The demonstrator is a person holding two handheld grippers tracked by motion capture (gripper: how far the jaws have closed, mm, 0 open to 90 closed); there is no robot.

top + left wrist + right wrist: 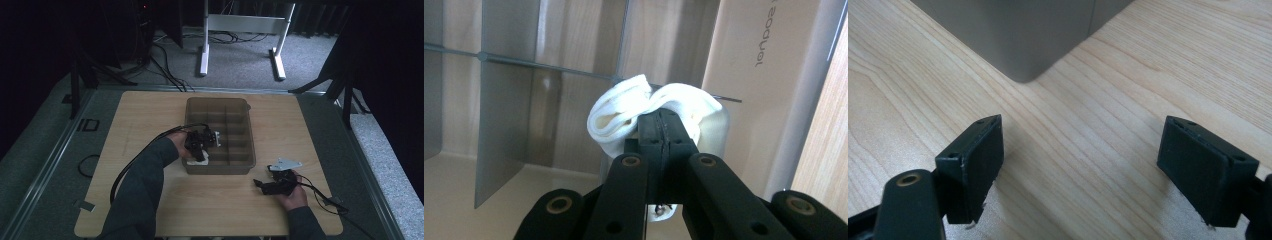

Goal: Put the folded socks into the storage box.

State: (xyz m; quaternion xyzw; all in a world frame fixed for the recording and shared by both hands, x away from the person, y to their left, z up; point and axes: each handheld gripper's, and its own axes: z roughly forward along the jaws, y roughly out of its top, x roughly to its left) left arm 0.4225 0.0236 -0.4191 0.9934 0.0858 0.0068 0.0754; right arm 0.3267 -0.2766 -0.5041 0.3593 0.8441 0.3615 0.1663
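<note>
2 claws in play, and your left claw (663,131) is doing the work: it's pinched tight on a white folded cloth (624,107), jaws fully together w/ the fabric bunched around and past the tips. In the high view that left claw (199,149) sits over the near-left corner of the grey divided tray (248,131), w/ the cloth (197,161) just under it at the tray's near wall.

Judging by that, the step in hand looks like placing the cloth into a near-left compartment. To do it well: keep the pinch firm till the cloth is down between the dividers, not draped over 1. Lower straight, avoid dragging the bundle across the thin divider (544,65) that runs behind it, and let go only once the fabric rests on the tray floor. Loose folds stick out left of the tips, so they could snag a wall; tuck them in w/ a small push if needed.

Your right claw (1098,165) stands wide, nothing between its jaws, hovering low over the bare desk (1128,75) just off the tray's near-right corner (1023,75). In the high view it (261,186) sits near the desk's front edge, well apart from the cloth.
</note>
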